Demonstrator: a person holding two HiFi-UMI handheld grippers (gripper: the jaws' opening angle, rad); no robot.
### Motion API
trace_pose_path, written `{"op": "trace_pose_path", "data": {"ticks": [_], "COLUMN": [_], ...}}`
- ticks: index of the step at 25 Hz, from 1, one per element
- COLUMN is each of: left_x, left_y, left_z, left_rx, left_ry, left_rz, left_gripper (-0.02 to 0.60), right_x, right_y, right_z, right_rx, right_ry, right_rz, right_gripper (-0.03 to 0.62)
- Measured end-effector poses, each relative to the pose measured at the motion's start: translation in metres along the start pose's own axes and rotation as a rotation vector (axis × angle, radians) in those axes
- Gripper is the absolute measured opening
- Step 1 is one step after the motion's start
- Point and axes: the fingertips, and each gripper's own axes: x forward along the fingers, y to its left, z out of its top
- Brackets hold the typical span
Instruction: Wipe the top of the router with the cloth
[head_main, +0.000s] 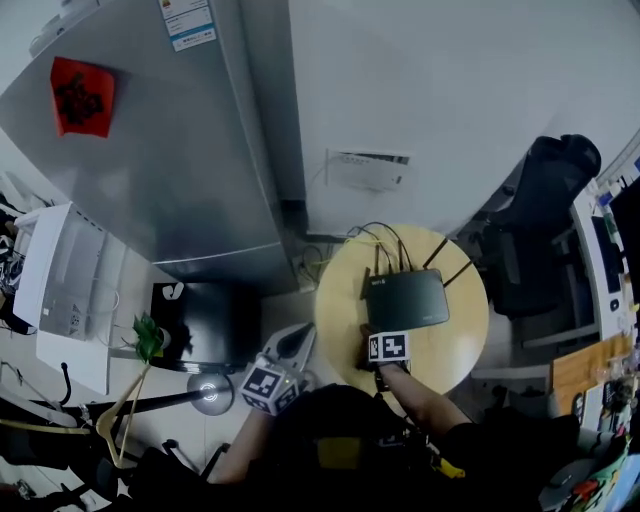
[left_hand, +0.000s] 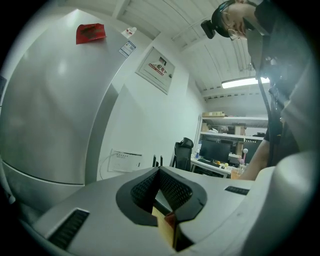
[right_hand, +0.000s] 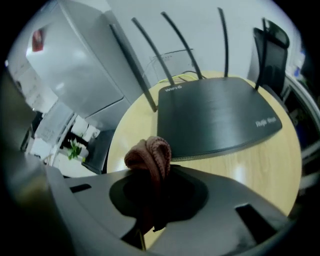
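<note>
Right claw (right_hand: 152, 186) pinches the bunched cloth (right_hand: 148, 156) just short of the router (right_hand: 215, 117); a hard wipe might shove it far across the counter (right_hand: 260, 172).

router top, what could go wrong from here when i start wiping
1. The cloth is a small bunched wad in the right claw, so the hard claw might scrape the router instead of the fabric.
2. The antennas stand upright along the far edge; a long stroke could knock them.
3. The left claw is off the table, so nothing steadies the router, which may slide.
</note>
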Motion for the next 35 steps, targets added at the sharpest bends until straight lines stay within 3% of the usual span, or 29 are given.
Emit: {"op": "trace_pose_path", "data": {"ticks": [4, 7, 11, 14, 17, 24, 28, 35], "left_x": [0.002, 0.002, 0.006, 0.01, 0.013, 0.027, 0.038, 0.053], "left_y": [-0.016, -0.027, -0.042, -0.052, -0.055, -0.067, -0.075, -0.086], "left_z": [0.005, 0.002, -0.002, -0.003, -0.005, -0.009, -0.007, -0.007], "left_rx": [-0.02, -0.028, -0.032, -0.036, -0.033, -0.036, -0.026, -0.004], "left_ry": [-0.022, -0.03, -0.038, -0.039, -0.043, -0.032, -0.021, -0.006], "left_rz": [0.042, 0.071, 0.09, 0.095, 0.1, 0.072, 0.041, -0.012], "left_gripper": [0.003, 0.002, 0.002, 0.002, 0.002, 0.003, 0.003, 0.002], "right_x": [-0.009, -0.015, -0.014, -0.017, -0.019, -0.026, -0.028, -0.037], "right_y": [0.0, -0.01, -0.011, -0.022, -0.032, -0.065, -0.076, -0.114], "right_z": [0.011, -0.018, 0.002, -0.005, 0.007, -0.004, 0.011, 0.004], "right_rx": [-0.281, -0.308, -0.421, -0.451, -0.502, -0.45, -0.453, -0.411], "right_ry": [-0.022, 0.125, 0.022, 0.057, 0.0, 0.049, -0.03, -0.002], "right_rz": [-0.022, -0.016, 0.027, 0.024, 0.011, 0.001, -0.002, -0.063], "right_gripper": [0.061, 0.061, 0.061, 0.061, 0.061, 0.061, 0.061, 0.061]}}
